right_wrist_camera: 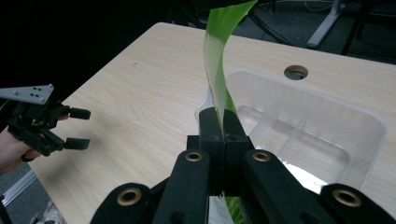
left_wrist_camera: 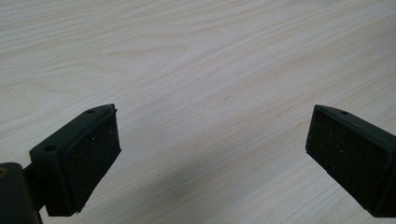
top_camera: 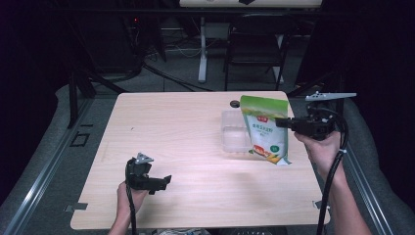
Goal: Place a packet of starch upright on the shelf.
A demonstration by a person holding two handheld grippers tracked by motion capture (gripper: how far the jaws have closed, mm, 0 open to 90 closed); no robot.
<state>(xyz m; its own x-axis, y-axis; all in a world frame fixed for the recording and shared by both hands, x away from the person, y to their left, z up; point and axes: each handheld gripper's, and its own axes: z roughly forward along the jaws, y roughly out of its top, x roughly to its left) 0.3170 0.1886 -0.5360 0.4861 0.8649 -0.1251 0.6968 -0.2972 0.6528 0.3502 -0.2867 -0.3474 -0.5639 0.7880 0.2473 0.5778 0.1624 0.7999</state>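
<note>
In the high view a pale wood-grain tabletop (top_camera: 195, 147) with rounded corners stands in a dark room, on a grey floor; behind it are a white table leg (top_camera: 202, 49), a dark chair (top_camera: 254, 44) and loose cables, and a small round hole (top_camera: 235, 104) sits near the tabletop's far edge. The right gripper (top_camera: 284, 123), held in the person's right hand (top_camera: 320, 149), has its fingers clamped on the side edge of a green-and-white pouch (top_camera: 264, 129). The pouch hangs upright, its long axis running top to bottom, green top pointing up and printed face turned toward the camera, above the right part of the tabletop and in front of a clear plastic tray (top_camera: 234, 132) that rests there. The left gripper (top_camera: 166, 182) is well apart from these, low over the near left area. In the left gripper view its fingers (left_wrist_camera: 88, 163) stand wide apart with nothing between them, just bare wood grain beneath. In the right gripper view the fingers (right_wrist_camera: 210, 123) are pressed together on the pouch (right_wrist_camera: 219, 51), seen edge-on as a thin green strip rising and curving away from them, with the clear tray (right_wrist_camera: 364, 126) just beside it and the left gripper (right_wrist_camera: 79, 128) off to the left over the tabletop's edge.
</note>
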